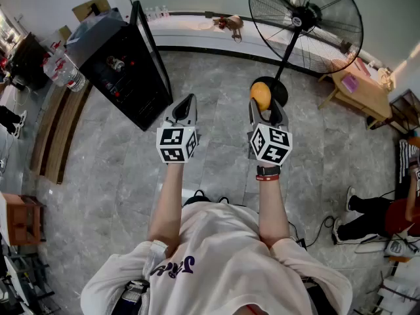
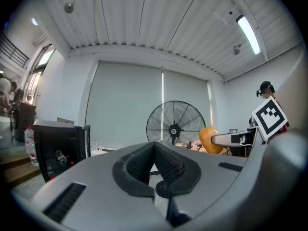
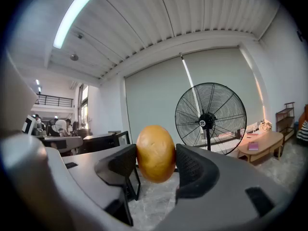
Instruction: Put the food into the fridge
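Observation:
My right gripper (image 1: 262, 105) is shut on a round orange-yellow bread roll (image 3: 155, 153), held between both pads in front of me; the same roll (image 1: 260, 94) shows above the grey floor in the head view. My left gripper (image 1: 186, 107) is held level beside it, jaws closed together with nothing between them; its pads (image 2: 156, 166) meet. The small black fridge (image 1: 121, 61) stands to the front left with its glass door (image 1: 152, 58) swung open; bottles show on its shelves. From the left gripper view the fridge (image 2: 60, 148) is at left and the roll (image 2: 211, 139) at right.
A large standing fan (image 1: 305, 23) with a round base is straight ahead, just past the roll. A low wooden table (image 1: 357, 87) stands at right. A water bottle (image 1: 63, 71) sits left of the fridge. A seated person's legs (image 1: 367, 218) are at right.

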A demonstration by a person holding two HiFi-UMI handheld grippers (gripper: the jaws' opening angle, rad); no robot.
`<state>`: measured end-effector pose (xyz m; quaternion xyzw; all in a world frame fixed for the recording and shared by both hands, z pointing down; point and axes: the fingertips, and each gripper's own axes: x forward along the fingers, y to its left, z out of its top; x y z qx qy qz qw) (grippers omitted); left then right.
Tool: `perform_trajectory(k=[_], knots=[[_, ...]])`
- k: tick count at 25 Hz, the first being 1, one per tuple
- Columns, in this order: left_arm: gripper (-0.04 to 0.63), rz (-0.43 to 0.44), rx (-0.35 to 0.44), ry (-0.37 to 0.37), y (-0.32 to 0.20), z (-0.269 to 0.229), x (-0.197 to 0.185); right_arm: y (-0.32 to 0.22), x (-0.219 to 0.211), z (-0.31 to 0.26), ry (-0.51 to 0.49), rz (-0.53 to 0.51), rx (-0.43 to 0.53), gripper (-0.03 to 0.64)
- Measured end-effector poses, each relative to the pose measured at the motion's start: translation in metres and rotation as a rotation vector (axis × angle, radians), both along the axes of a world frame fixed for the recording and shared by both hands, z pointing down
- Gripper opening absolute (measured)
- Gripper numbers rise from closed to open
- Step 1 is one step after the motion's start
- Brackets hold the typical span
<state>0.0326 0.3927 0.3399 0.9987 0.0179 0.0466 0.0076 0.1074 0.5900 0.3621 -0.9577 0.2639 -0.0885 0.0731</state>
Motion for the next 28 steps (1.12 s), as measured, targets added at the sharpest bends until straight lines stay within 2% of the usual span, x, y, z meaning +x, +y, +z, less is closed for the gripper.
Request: perform_trajectory(k=[5,13,20,28], knots=[[0.017,-0.035,-0.006,-0.009,0.001,0.011,-0.011,-0.010,-0.002,0.009,-0.014,-0.056,0.017,0.273],[0.017,-0.119,-0.022,-0.032,-0.048,0.027,-0.014,-0.093,0.005,0.023,-0.045,-0.187,0.021,0.273],[0.017,-0.233,-0.056,-0.025,-0.142,0.046,-0.004,-0.202,0.029,0.038,-0.059,-0.315,0.002,0.273],[0.017,-0.381,-0.062,-0.006,-0.274,0.034,0.001,-0.362,0.040,0.026,-0.050,-0.501,-0.021,0.273]])
